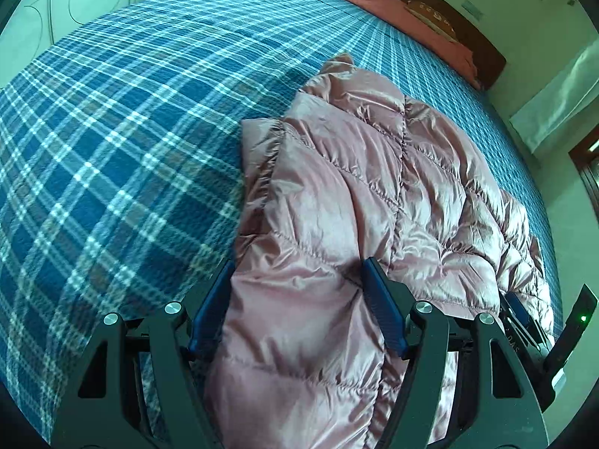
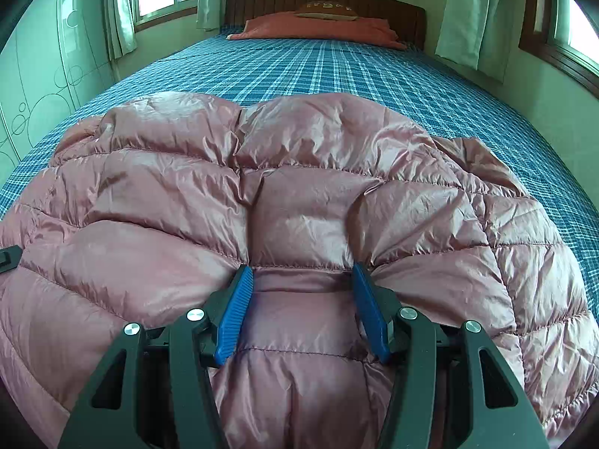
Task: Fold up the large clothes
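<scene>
Plaid bedspread (image 2: 337, 67); red pillow (image 2: 314, 28) — wooden headboard (image 2: 262, 0); curtains (image 2: 471, 11)

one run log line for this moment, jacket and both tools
pink puffer jacket on plaid bed | left tool open, straddling jacket edge | right tool pinching jacket fold

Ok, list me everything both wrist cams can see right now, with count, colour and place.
puffer jacket: one, dusty pink, quilted, lying on the near part of the bed
bed sheet: one, blue and white plaid, covering the bed
pillow: one, salmon pink, at the headboard
small cushion: one, brown, on the pillow
headboard: one, dark wood, far end
curtains: pale green, by the windows
left gripper: black with blue pads, jaws wide apart astride the jacket's edge
right gripper: black with blue pads, pressing into a bunched jacket panel
</scene>
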The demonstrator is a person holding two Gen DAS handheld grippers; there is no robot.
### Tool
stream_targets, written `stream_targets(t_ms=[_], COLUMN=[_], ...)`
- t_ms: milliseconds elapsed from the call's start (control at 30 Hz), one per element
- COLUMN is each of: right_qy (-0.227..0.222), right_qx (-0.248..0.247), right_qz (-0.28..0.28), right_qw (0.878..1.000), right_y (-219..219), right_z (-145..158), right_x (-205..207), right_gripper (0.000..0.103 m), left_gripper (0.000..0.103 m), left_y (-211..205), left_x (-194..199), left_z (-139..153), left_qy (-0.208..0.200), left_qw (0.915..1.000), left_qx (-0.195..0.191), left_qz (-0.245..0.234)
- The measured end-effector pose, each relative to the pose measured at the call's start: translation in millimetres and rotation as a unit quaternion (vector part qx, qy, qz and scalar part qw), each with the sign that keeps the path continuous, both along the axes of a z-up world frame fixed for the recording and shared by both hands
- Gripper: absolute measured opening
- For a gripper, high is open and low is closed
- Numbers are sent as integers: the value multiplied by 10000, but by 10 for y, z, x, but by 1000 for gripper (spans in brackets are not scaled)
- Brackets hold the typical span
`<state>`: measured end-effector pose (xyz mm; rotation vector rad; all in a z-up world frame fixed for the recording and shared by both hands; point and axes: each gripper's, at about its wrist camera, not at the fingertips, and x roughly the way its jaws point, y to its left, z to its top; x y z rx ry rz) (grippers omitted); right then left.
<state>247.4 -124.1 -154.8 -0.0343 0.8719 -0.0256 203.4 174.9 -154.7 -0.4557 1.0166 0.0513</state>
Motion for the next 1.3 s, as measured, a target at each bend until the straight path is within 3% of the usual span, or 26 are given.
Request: stream_targets(t_ms=[267, 467, 767, 933, 1133, 1267, 1300], right_qy=[-3, -6, -9, -10, -13, -16, -16], right_qx=[-8, 2, 3, -2, -8, -24, -30], right_qz=[-3, -4, -7, -9, -15, -20, -21], right_qw=[10000, 10000, 10000, 10000, 10000, 10000, 10000], right_y=[6, 10, 12, 15, 24, 30, 27], right_z=[5, 9, 7, 5, 10, 9, 8], right_x=[3, 6, 5, 2, 5, 7, 10], right_gripper=[55, 55, 55, 55, 55, 55, 55], left_gripper=[71, 72, 70, 70, 52, 54, 54], left_y=[-14, 193, -57, -11, -81, 84, 52], left_x=[59, 84, 61, 111, 79, 108, 116], left_z=[-19, -70, -52, -110, -46, -172, -148], left_qy=[0, -26, -195, -113, -231, -201, -189], left_qw=[9991, 9966, 9946, 9953, 9947, 9906, 9918], left_qx=[-318, -808, -773, -832, -754, -1316, -1211], left_qz=[-289, -157, -667, -490, -652, -317, -355])
